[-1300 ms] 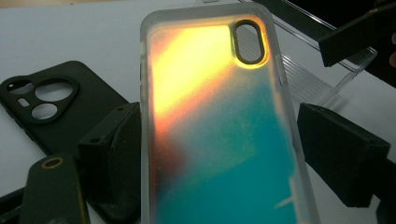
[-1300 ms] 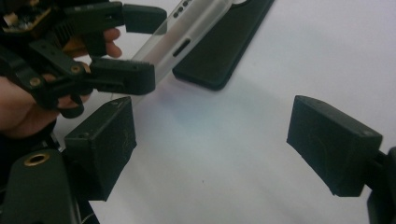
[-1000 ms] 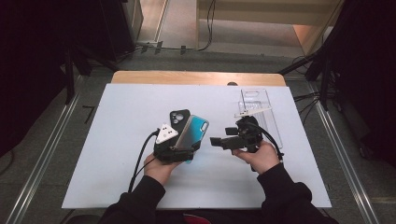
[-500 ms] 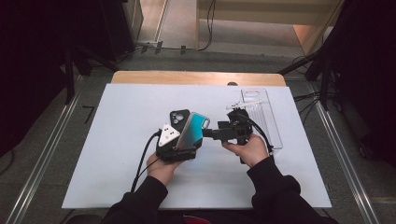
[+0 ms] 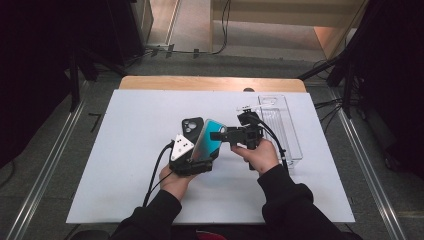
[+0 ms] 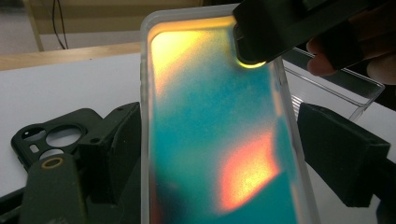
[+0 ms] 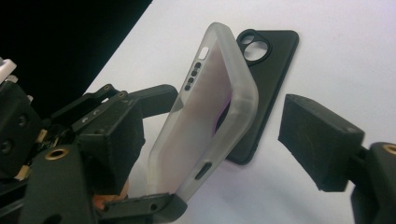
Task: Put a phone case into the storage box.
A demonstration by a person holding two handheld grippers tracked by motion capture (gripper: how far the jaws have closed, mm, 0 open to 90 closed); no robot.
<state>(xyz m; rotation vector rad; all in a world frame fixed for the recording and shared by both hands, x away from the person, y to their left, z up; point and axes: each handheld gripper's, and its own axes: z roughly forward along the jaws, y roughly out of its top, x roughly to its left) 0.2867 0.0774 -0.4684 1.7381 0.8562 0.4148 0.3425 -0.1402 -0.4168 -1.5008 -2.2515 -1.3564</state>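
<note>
Holding an iridescent teal phone case (image 5: 209,141) upright above the white table (image 5: 125,150), the left gripper (image 5: 192,162) had its two jaws pressed against the case's long sides near the bottom end. In the left gripper view the case (image 6: 219,140) stood between those black jaws, its frosted rim touching the one on the left, its back shimmering teal, orange and yellow. The right gripper (image 5: 220,135) reached in level from the right, and its jaws had just been closing, with the top edge of the case between them. In the right gripper view the frosted case (image 7: 205,116) leaned against the near-left jaw, while the right-hand jaw (image 7: 322,140) stood clear of it with a gap, so that gripper was not yet clamped on anything. The left gripper (image 7: 84,135) showed there below and behind the case. In the left gripper view one of the right gripper's pads (image 6: 280,28) lay against the case's upper corner.

A black phone case (image 5: 192,126) lay flat on the table just behind the held one, camera cut-out facing up; it also appeared in the left gripper view (image 6: 51,140) and the right gripper view (image 7: 266,60). A clear plastic tray (image 5: 280,120) sat on the table beside the right hand (image 5: 260,155).
</note>
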